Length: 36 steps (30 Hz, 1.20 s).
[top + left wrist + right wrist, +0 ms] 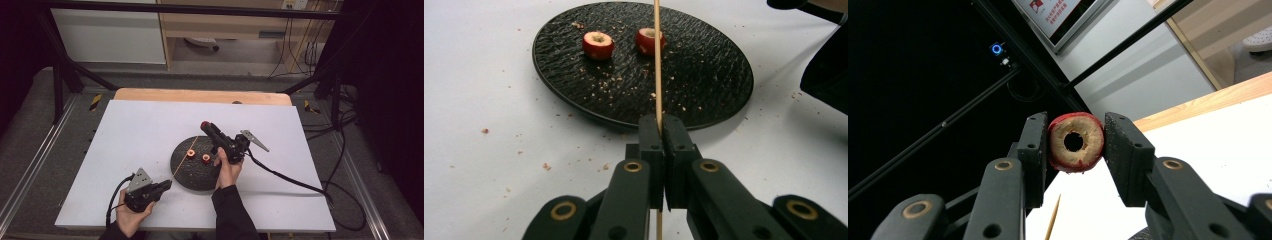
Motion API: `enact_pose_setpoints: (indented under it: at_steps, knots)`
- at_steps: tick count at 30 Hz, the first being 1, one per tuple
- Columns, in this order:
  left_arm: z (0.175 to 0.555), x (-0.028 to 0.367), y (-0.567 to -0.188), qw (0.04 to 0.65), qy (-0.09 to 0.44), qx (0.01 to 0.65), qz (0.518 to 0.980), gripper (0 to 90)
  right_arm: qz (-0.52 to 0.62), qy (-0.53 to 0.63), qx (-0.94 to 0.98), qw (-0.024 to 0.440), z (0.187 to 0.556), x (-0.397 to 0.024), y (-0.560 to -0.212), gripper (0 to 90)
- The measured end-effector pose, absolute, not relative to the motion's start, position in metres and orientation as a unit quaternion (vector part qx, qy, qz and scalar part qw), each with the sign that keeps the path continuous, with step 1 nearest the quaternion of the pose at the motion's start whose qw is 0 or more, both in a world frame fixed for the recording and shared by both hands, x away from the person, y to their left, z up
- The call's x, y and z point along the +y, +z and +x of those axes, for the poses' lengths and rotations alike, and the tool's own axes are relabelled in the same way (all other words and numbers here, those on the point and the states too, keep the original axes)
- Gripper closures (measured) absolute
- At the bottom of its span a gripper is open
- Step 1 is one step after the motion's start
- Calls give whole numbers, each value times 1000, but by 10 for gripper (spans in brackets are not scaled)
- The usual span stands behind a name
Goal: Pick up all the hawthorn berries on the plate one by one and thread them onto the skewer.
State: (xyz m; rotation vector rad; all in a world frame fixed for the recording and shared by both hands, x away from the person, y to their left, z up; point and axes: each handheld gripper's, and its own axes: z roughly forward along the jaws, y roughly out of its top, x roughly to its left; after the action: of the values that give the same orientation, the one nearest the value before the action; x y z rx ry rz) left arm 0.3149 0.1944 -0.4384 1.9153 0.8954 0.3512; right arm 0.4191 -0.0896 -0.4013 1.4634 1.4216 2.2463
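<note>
The high camera hangs above my side of the table (150, 125), facing forward and down, far enough back to take in the whole white top and the floor beyond. The camera on my left gripper (659, 132) sits low and close behind its jaws, looking nearly level across the table at the black plate (704, 95). The one on my right gripper (1075, 145) looks up and outward past its jaws, toward the dark frame and the table's far edge. The plate (187, 172) and the skewer (182, 160) appear in the high view too; the skewer (657, 60) crosses the left gripper view.
</note>
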Motion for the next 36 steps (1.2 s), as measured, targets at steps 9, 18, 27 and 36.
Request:
enact_pose_setpoints:
  at_steps: [9, 18, 27, 36]
  knots:
    - [313, 186, -441, 479, 146, 364, 785, 882, 479, 744, 464, 46, 418, -87, -406, 635]
    - [312, 181, -441, 486, 151, 368, 778, 882, 478, 746, 462, 42, 416, -86, -407, 636]
    - [313, 179, -441, 492, 155, 374, 771, 882, 476, 747, 462, 38, 414, -86, -407, 636]
    - [316, 170, -438, 507, 156, 389, 753, 882, 477, 752, 453, 31, 414, -84, -410, 637]
